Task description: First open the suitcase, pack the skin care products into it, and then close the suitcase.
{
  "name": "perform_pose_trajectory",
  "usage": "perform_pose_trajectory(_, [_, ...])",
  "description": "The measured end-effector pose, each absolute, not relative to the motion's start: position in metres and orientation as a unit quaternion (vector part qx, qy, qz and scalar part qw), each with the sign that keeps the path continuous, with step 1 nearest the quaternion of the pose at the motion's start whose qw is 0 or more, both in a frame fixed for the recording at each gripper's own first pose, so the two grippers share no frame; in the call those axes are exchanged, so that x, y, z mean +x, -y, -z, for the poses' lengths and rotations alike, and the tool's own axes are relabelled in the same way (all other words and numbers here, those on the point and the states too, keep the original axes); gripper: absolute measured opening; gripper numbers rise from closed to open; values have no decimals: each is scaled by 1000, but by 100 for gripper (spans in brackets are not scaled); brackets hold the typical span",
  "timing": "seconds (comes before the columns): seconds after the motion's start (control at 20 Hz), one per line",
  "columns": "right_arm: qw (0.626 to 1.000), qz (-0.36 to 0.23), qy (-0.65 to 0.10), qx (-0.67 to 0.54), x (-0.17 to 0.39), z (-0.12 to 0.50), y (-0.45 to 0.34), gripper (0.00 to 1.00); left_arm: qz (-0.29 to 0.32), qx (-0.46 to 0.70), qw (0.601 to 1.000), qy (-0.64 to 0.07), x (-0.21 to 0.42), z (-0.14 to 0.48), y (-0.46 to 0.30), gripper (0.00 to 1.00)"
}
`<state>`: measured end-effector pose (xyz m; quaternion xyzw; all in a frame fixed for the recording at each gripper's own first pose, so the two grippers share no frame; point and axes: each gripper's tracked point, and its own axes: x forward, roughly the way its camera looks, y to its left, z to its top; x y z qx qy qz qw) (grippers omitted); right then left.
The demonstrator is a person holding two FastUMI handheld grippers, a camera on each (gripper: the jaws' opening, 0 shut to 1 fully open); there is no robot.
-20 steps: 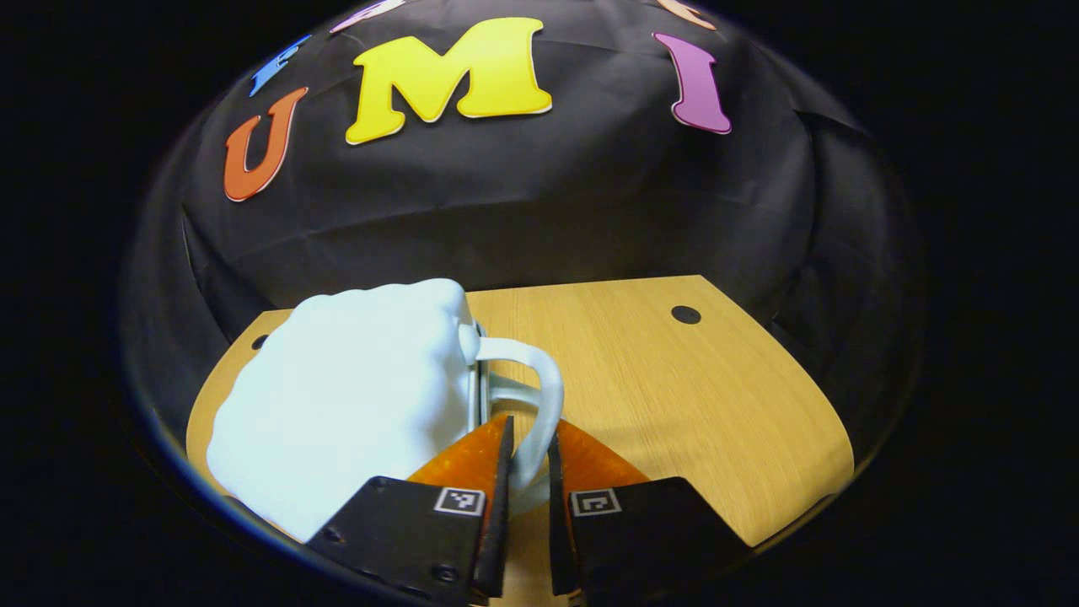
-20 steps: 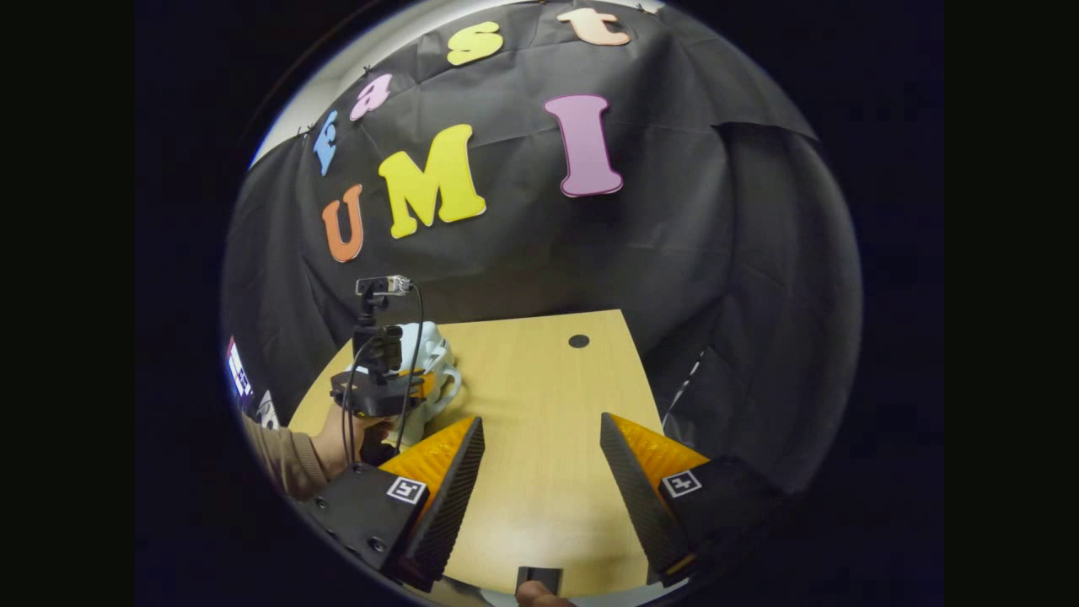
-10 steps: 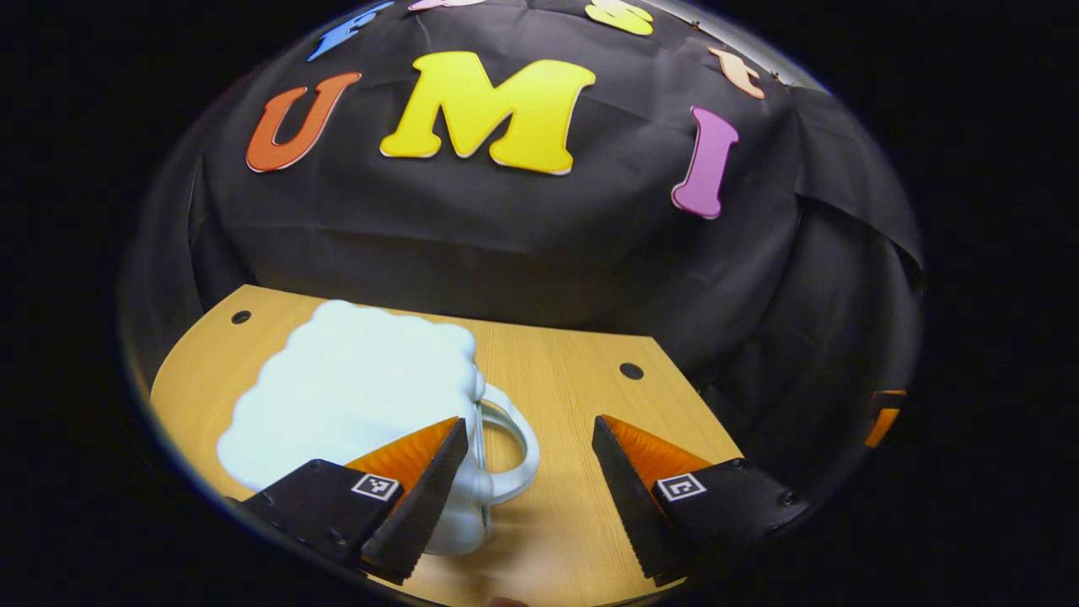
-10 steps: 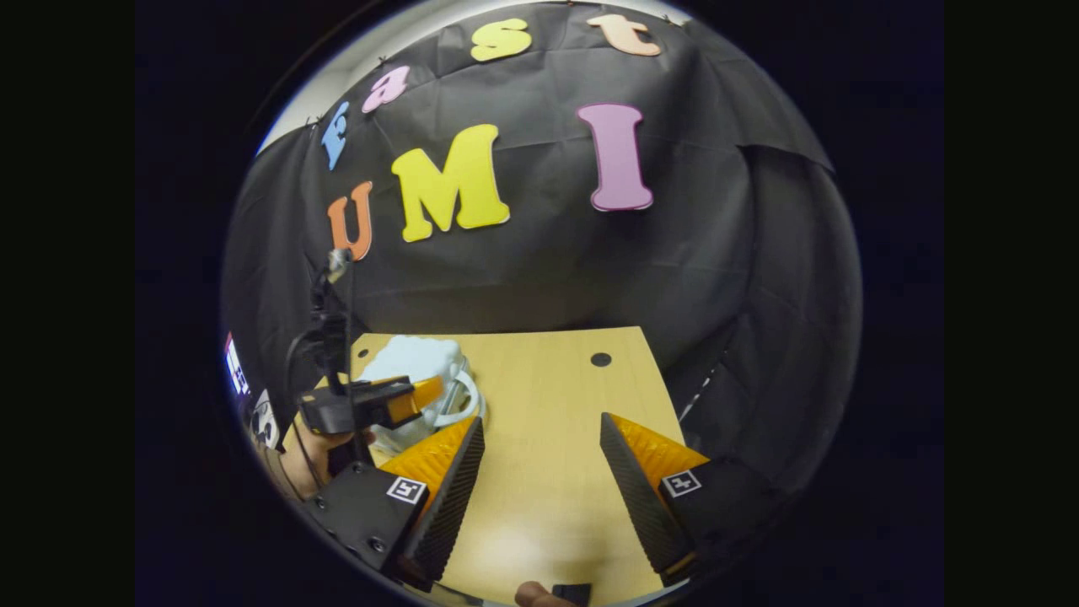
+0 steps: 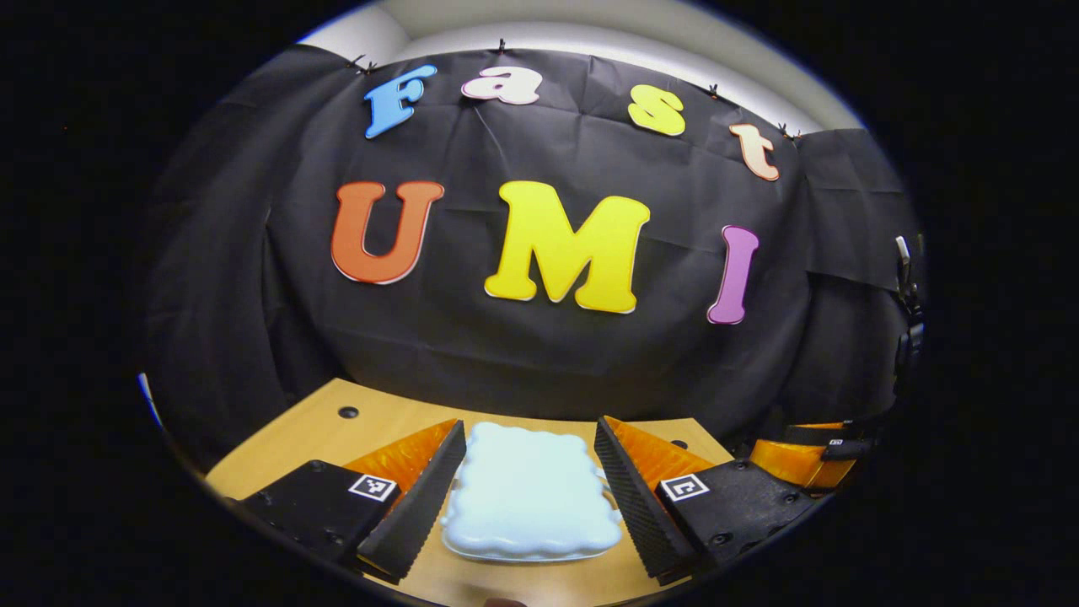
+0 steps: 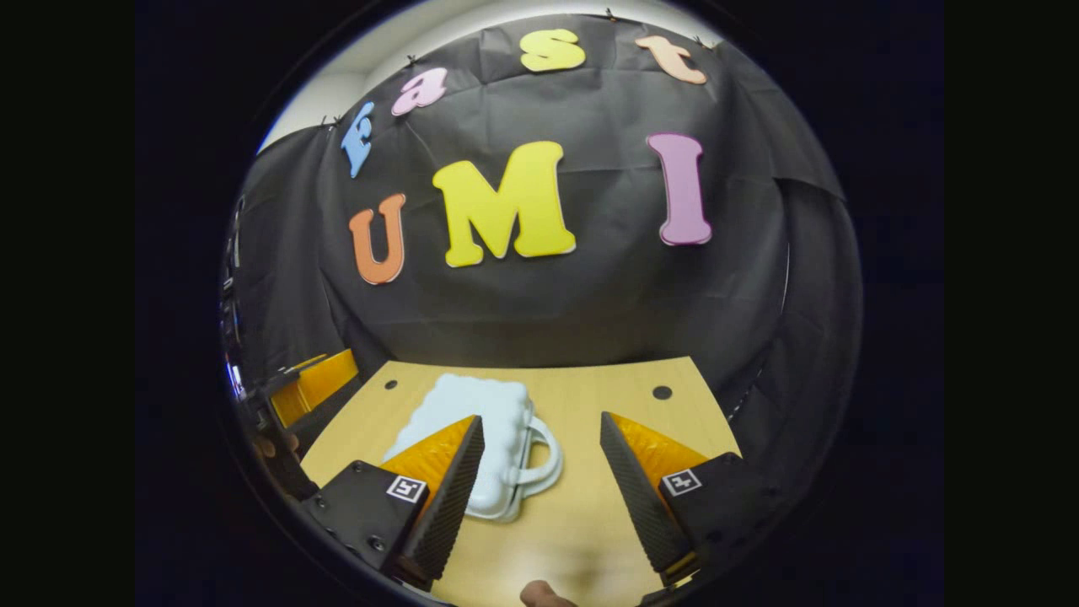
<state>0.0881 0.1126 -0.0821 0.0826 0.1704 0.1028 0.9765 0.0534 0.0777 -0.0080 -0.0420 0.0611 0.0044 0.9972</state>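
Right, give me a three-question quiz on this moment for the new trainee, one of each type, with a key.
1. True or false: the left gripper is clamped on the suitcase's handle.
2. Multiple choice: the pale blue suitcase is
A. lying closed on the wooden table
B. lying open with products inside
C. lifted off the table
3. Fill in: in the right gripper view, the suitcase's handle lies between the fingers of the ______ right gripper.

Key
1. False: its fingers stand apart either side of the suitcase, with gaps showing.
2. A
3. open
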Motion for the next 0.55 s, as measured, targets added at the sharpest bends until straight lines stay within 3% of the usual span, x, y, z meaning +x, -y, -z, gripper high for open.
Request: perform_pose_trajectory(0.55, [992,-102,-79,1,67,22,-214,82,2,-16,998,-59,35,9,-158,97])
